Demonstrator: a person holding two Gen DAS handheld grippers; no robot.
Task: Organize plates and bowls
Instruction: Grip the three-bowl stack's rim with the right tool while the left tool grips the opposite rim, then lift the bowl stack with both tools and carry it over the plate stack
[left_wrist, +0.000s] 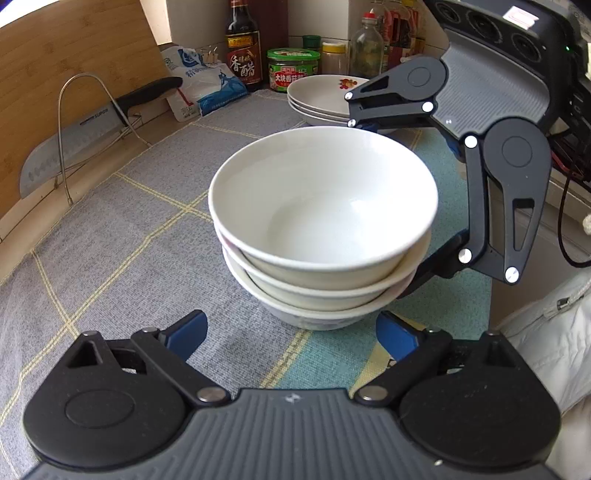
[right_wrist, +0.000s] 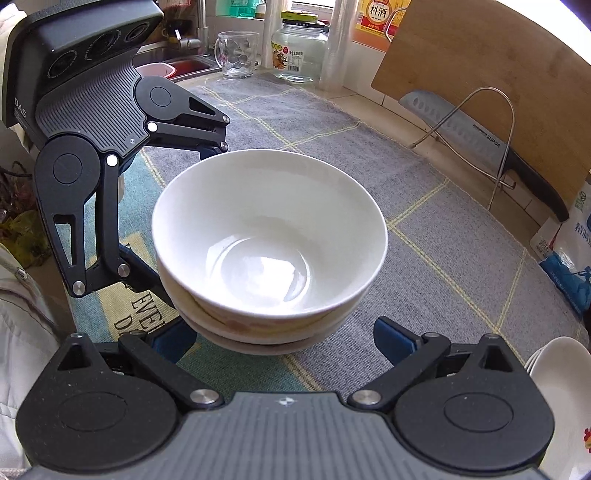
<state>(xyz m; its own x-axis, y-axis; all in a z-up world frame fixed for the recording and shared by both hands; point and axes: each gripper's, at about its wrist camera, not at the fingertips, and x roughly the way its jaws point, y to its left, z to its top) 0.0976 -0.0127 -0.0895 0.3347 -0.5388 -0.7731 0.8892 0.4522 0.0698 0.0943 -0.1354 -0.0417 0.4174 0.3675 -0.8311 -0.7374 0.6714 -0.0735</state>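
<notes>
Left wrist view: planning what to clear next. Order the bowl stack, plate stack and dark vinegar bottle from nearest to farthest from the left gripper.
1. Bowl stack, centre, just ahead of the jaws.
2. Plate stack, behind it.
3. Dark vinegar bottle, at the back wall.

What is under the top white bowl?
Two more bowls are nested under the top bowl, on the grey mat. Their insides are covered.
</notes>
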